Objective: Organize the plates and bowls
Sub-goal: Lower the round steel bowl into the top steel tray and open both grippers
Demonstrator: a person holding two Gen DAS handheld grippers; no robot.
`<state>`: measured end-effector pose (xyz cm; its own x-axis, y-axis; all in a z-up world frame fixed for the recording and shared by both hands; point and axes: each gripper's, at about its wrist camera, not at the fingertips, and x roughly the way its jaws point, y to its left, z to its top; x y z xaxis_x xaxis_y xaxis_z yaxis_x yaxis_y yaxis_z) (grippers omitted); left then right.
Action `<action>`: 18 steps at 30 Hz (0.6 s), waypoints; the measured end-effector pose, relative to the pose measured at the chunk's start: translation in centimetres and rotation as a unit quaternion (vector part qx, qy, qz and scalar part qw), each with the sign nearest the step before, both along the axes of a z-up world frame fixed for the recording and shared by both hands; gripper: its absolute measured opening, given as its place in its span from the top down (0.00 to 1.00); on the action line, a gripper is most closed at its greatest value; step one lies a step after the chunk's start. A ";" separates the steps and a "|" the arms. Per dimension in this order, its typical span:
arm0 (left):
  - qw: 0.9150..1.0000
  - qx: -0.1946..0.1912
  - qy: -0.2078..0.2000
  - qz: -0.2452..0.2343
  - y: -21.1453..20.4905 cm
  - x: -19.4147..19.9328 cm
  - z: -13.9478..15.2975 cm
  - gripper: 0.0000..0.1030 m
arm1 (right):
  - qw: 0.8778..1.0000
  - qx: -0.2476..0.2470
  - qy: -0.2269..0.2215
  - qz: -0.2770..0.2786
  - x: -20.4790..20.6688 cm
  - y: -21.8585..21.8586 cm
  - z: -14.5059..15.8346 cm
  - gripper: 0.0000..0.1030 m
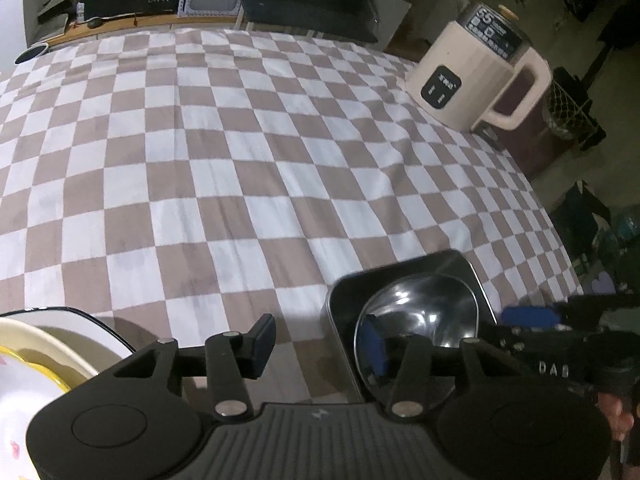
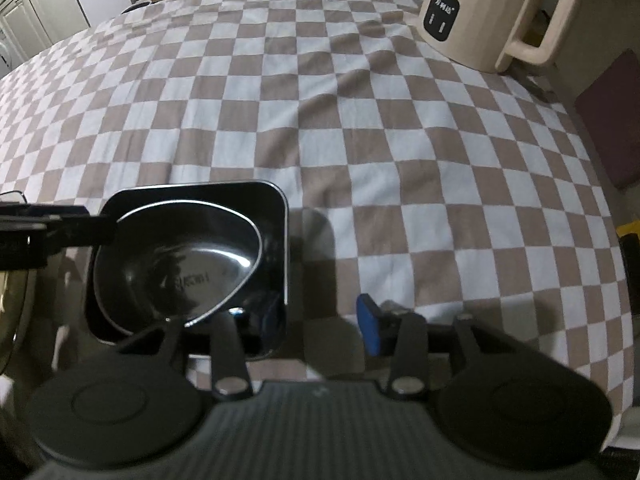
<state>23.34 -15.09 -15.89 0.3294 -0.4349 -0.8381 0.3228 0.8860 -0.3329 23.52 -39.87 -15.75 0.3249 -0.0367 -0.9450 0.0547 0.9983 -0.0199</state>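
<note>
A shiny steel bowl (image 1: 424,320) sits tilted inside a square dark metal tray (image 1: 400,276) on the checkered tablecloth. My left gripper (image 1: 316,344) is open, its right finger over the bowl's left rim and its left finger over bare cloth. A stack of white and yellow plates (image 1: 44,356) lies at the lower left. In the right wrist view the bowl (image 2: 180,264) and tray (image 2: 276,208) are at the lower left. My right gripper (image 2: 304,320) is open, its left finger at the bowl's near rim inside the tray, its blue-padded right finger outside the tray.
A cream electric kettle (image 1: 476,76) (image 2: 484,16) stands at the table's far right corner. The table edge (image 1: 552,216) drops off on the right. A wooden shelf with boxes (image 1: 160,0) runs along the far side. A dark cup (image 1: 32,53) sits at the far left.
</note>
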 end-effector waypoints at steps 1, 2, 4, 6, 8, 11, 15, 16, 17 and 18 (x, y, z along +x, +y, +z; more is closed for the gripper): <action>1.000 0.000 0.004 -0.003 -0.1 -0.1 -0.1 0.52 | 1.000 0.005 -0.003 0.001 0.2 0.1 0.1 0.54; 1.000 -0.001 0.008 -0.005 -0.1 -0.1 -0.3 0.52 | 1.000 0.010 -0.008 0.001 0.3 0.2 0.2 0.54; 1.000 0.002 0.008 -0.012 -0.2 -0.4 -0.4 0.52 | 1.000 0.014 -0.013 0.002 0.6 0.4 0.3 0.55; 1.000 0.006 0.005 -0.015 -0.2 -0.5 -0.3 0.52 | 1.000 0.014 -0.013 0.004 1.0 0.7 0.3 0.55; 1.000 -0.001 0.003 -0.007 0.2 -0.4 0.1 0.52 | 1.000 0.008 -0.011 0.008 1.2 1.0 0.2 0.55; 1.000 -0.007 -0.019 0.006 0.8 -0.1 1.1 0.52 | 1.000 0.003 -0.008 0.011 1.5 1.3 0.2 0.55; 0.999 0.008 -0.046 0.009 0.8 0.4 1.8 0.52 | 1.000 0.007 -0.009 0.008 1.7 0.9 0.0 0.55; 0.999 0.015 -0.048 0.007 0.6 0.5 1.7 0.52 | 1.000 0.007 -0.009 0.006 1.7 0.9 -0.1 0.55; 0.999 0.021 -0.047 0.004 0.4 0.5 1.5 0.52 | 1.000 0.007 -0.009 0.004 1.7 0.7 -0.1 0.55; 0.999 0.025 -0.045 0.000 0.2 0.6 1.3 0.52 | 1.000 0.008 -0.009 0.003 1.6 0.6 -0.1 0.55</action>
